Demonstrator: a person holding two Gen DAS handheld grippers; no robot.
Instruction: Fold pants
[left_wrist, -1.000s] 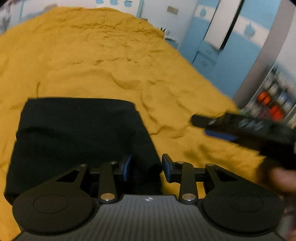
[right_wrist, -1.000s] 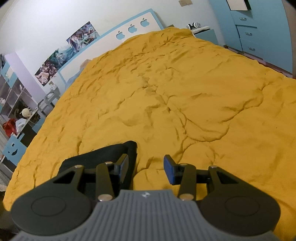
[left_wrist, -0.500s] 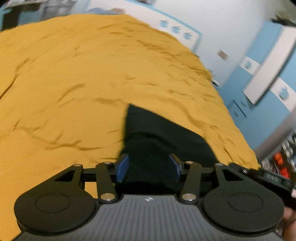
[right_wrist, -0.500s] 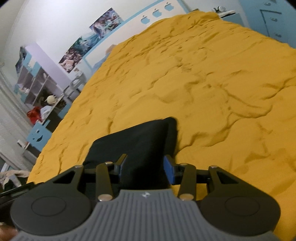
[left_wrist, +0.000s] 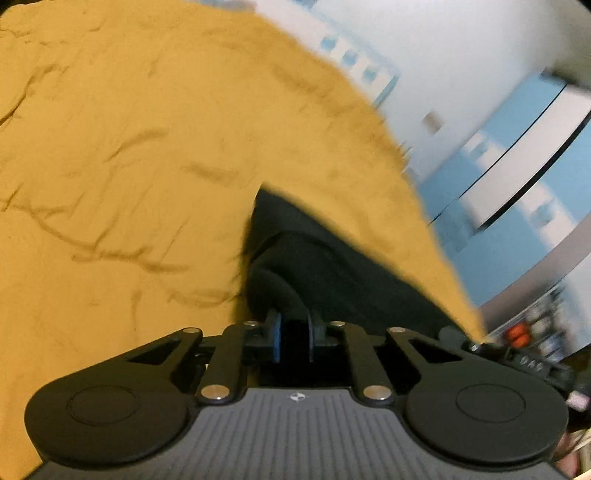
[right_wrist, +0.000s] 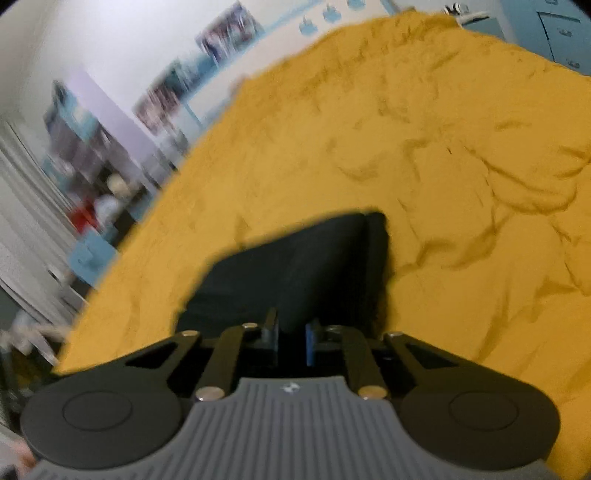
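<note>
Two handheld grippers, left gripper (left_wrist: 294, 338) and right gripper (right_wrist: 291, 341), had just closed on the near edge of the folded black pants (right_wrist: 295, 266) lying on the mustard bedspread (right_wrist: 461, 184), soft, limp cloth likely best held at its corners.

both views are dim and warm, with soft, even light and no glare. motion blur smears the far wall (left_wrist: 461, 55) and the shelves (right_wrist: 85, 155). the fisheye lens bends the edges, and the corners go black. the black pants (left_wrist: 314, 258) lose almost all detail in shadow. the orange bedspread (right_wrist: 443, 147) shows soft, shallow wrinkle shadows.
</note>
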